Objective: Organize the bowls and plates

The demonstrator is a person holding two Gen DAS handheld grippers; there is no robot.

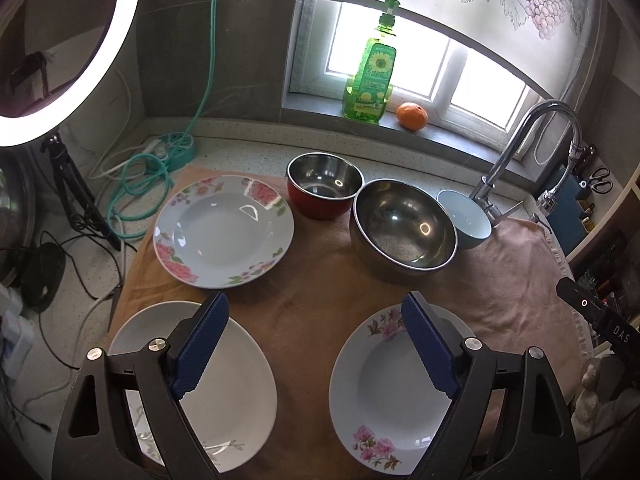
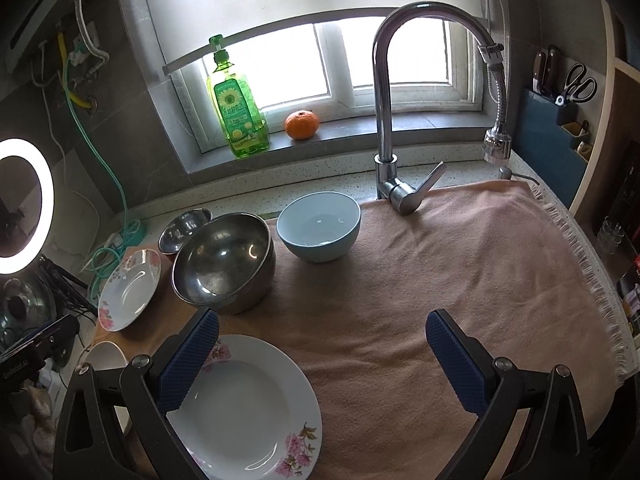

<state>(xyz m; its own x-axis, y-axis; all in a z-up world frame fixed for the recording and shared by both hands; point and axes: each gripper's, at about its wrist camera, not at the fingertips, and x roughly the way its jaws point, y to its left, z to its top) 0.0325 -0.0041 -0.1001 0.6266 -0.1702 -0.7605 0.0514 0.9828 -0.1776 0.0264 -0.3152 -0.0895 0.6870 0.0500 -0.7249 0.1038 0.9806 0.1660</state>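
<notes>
On a pinkish-brown towel (image 1: 320,304) lie three plates: a far floral plate (image 1: 223,231), a near-left white plate (image 1: 236,392) and a near-right floral plate (image 1: 384,396). Behind them stand a red-sided steel bowl (image 1: 325,190), a large steel bowl (image 1: 404,229) and a light blue bowl (image 1: 466,218). My left gripper (image 1: 316,312) hangs open above the towel between the two near plates, nothing between its fingers. My right gripper (image 2: 322,330) is open over bare towel, its left finger (image 2: 188,364) above the rim of the near floral plate (image 2: 248,408). The blue bowl (image 2: 319,226) and large steel bowl (image 2: 224,264) stand ahead of it.
A chrome faucet (image 2: 384,120) rises at the back of the towel. A green soap bottle (image 1: 370,76) and an orange (image 1: 412,116) sit on the windowsill. A ring light (image 1: 80,40), tripod and cables crowd the left counter. A knife block (image 2: 560,120) stands right.
</notes>
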